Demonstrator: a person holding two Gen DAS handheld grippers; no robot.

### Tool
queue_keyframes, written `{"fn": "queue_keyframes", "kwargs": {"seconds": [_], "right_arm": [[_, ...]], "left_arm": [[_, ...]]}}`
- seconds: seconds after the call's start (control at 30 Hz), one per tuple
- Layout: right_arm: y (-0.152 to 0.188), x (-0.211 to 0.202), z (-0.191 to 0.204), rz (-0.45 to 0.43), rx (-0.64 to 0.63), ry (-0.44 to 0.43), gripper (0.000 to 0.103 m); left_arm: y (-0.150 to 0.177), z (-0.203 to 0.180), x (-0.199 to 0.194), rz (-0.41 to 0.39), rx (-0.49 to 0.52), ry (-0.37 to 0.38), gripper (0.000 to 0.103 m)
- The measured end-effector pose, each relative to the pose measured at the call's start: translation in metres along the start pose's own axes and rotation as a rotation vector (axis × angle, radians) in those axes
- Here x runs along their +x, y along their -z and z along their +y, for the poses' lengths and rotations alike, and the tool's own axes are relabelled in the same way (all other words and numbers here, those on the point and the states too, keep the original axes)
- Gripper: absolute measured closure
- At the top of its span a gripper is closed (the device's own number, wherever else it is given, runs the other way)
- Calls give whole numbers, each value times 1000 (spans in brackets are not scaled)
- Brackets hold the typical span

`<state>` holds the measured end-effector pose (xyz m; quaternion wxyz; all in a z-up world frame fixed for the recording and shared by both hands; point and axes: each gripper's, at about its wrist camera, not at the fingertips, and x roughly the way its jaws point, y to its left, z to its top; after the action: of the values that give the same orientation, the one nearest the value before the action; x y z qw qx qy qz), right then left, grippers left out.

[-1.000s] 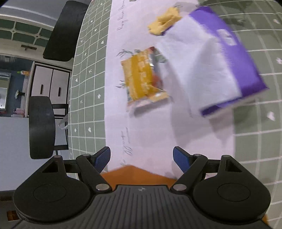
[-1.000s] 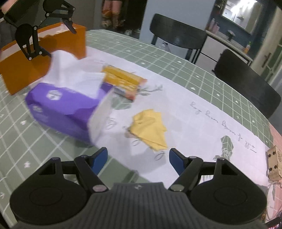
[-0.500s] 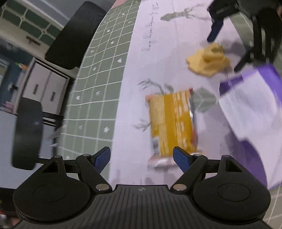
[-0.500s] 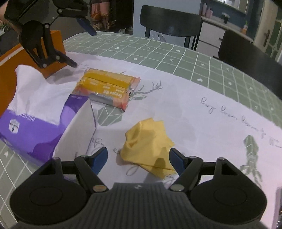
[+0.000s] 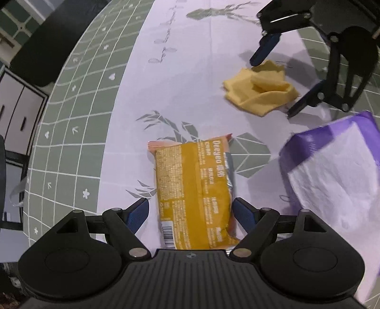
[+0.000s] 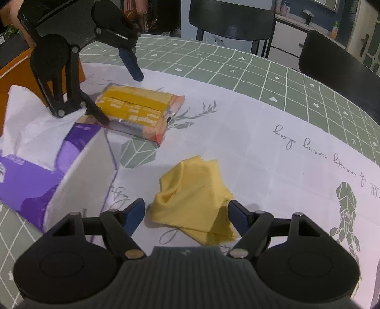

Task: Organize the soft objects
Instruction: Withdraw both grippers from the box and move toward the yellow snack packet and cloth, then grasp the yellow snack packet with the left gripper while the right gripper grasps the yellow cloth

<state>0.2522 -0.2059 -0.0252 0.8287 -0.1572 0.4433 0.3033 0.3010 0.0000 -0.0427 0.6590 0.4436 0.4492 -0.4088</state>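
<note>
An orange-yellow tissue packet lies flat on the white tablecloth; my left gripper is open, its jaws on either side of the packet's near end. The packet also shows in the right wrist view, with the left gripper over it. A crumpled yellow cloth lies between the open jaws of my right gripper. In the left wrist view the cloth sits between the right gripper's fingers. A purple tissue box with white tissue sticking out stands to the left.
An orange box stands behind the tissue box at the table's left. The round table has a green grid cloth under the white one. Black chairs stand at the far side. The tissue box is right of the packet.
My left gripper has swung from the orange box and come down over the tissue packet. My right gripper has moved forward and down until the yellow cloth sits between its jaws.
</note>
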Motion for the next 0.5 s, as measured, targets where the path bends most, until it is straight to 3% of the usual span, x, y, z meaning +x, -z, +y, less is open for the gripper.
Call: {"fn": "queue_keyframes", "kwargs": {"seconds": [0.33, 0.4, 0.5], "right_arm": [[-5, 9, 0, -17, -1, 4, 31], [-7, 9, 0, -18, -1, -3, 35], [-7, 7, 1, -21, -5, -3, 52]], "left_arm": [[-7, 4, 15, 17, -28, 27, 3], [-8, 6, 17, 18, -42, 33, 2], [-8, 9, 18, 19, -68, 45, 2]]}}
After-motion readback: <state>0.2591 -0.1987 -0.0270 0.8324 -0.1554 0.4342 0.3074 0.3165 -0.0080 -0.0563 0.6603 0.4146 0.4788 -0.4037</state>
